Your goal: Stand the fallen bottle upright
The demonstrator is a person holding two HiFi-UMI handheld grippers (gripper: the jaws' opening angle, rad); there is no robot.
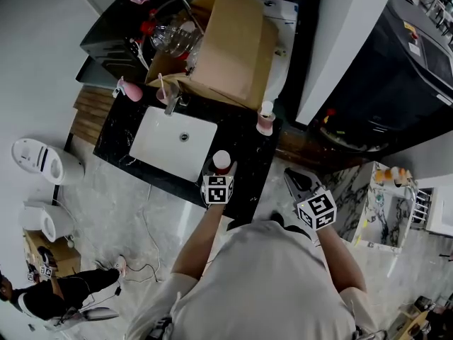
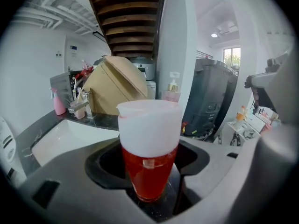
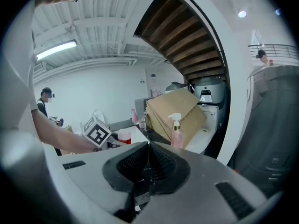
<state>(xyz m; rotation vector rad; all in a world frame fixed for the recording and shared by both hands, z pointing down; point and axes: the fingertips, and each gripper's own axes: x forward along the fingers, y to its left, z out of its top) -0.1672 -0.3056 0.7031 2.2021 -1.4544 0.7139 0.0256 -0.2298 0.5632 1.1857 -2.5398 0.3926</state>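
A red bottle [image 1: 221,161] with a wide white cap stands upright on the black counter [image 1: 249,179], just right of the sink. My left gripper [image 1: 221,173] is shut on it, the pads on either side of the red body [image 2: 149,171] under the cap. From the right gripper view the same bottle [image 3: 124,136] shows small beside the left gripper's marker cube [image 3: 97,133]. My right gripper [image 1: 299,180] hangs off the counter's right end, apart from the bottle, its jaws [image 3: 148,164] shut with nothing between them.
A white sink [image 1: 173,142] with a faucet [image 1: 172,103] lies left of the bottle. Behind it lean a cardboard box [image 1: 230,44], a pink pump bottle [image 1: 265,117] and a pink spray bottle [image 1: 129,91]. A person [image 1: 64,292] is on the floor at lower left.
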